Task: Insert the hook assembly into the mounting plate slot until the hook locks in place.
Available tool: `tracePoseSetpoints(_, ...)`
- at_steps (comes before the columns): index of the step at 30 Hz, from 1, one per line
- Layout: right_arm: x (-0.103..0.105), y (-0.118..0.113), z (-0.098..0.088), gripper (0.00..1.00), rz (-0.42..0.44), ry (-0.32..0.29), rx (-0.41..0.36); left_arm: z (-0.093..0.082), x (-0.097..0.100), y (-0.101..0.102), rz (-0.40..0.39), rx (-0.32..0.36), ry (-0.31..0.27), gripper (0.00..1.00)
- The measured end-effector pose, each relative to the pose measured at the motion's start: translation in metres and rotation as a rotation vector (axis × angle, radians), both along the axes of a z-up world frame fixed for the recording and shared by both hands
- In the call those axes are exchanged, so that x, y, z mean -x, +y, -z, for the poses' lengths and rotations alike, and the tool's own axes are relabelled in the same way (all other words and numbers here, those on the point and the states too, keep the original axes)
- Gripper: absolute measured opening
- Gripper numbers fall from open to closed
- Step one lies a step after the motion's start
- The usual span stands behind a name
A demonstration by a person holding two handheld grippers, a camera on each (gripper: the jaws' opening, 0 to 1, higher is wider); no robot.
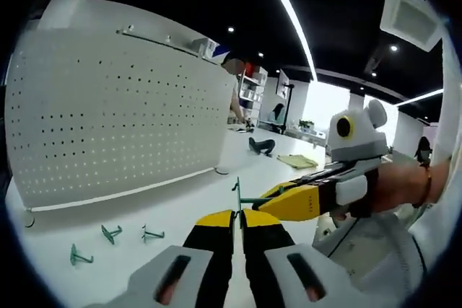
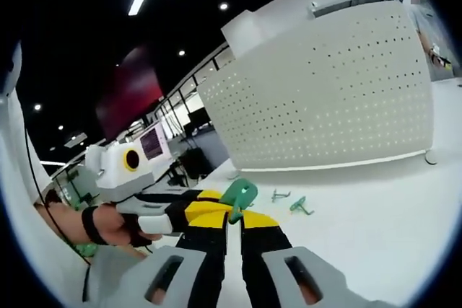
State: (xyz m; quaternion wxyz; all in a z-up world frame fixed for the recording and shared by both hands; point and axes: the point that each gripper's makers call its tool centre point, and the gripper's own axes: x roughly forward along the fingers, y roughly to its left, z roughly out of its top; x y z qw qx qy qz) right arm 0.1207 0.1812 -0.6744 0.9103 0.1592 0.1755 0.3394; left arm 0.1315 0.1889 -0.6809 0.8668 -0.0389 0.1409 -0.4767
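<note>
A small green hook assembly (image 1: 238,191) hangs in the air above the white table, pinched between two grippers. In the left gripper view my left gripper (image 1: 238,216) is shut on its thin upright wire. The right gripper (image 1: 278,202) reaches in from the right and grips the hook's horizontal part. In the right gripper view the hook's flat green tab (image 2: 240,194) sits at the tips of my right gripper (image 2: 234,216), which is shut. The left gripper (image 2: 206,203) meets it from the left. The white perforated mounting plate (image 1: 115,113) (image 2: 325,99) stands upright on the table, well apart from the hook.
Three spare green hooks (image 1: 110,233) (image 1: 151,234) (image 1: 79,256) lie on the white table (image 1: 188,200) in front of the plate; two of them (image 2: 280,195) (image 2: 299,205) appear in the right gripper view. A dark object (image 1: 261,146) and a yellowish cloth (image 1: 297,160) lie farther back. A person (image 1: 234,84) stands behind the plate.
</note>
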Motion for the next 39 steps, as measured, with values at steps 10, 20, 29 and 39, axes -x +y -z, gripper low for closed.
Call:
tracePoseSetpoints(10,-0.001,-0.003,-0.003,0.05,0.043,0.040,-0.089,-0.002,0.000,-0.001,-0.006,-0.011,-0.051,0.04)
tracePoseSetpoints(20,-0.003,-0.005,-0.005,0.02,0.108,0.123,-0.219,-0.002,0.000,-0.002,-0.014,-0.012,-0.065,0.04)
tracePoseSetpoints(29,-0.004,-0.004,-0.006,0.01,0.105,0.112,-0.183,-0.002,-0.002,-0.002,-0.023,-0.001,-0.056,0.05)
tracePoseSetpoints(39,-0.008,-0.012,-0.007,0.01,0.142,0.115,-0.188,0.004,-0.004,0.004,-0.027,-0.011,-0.027,0.12)
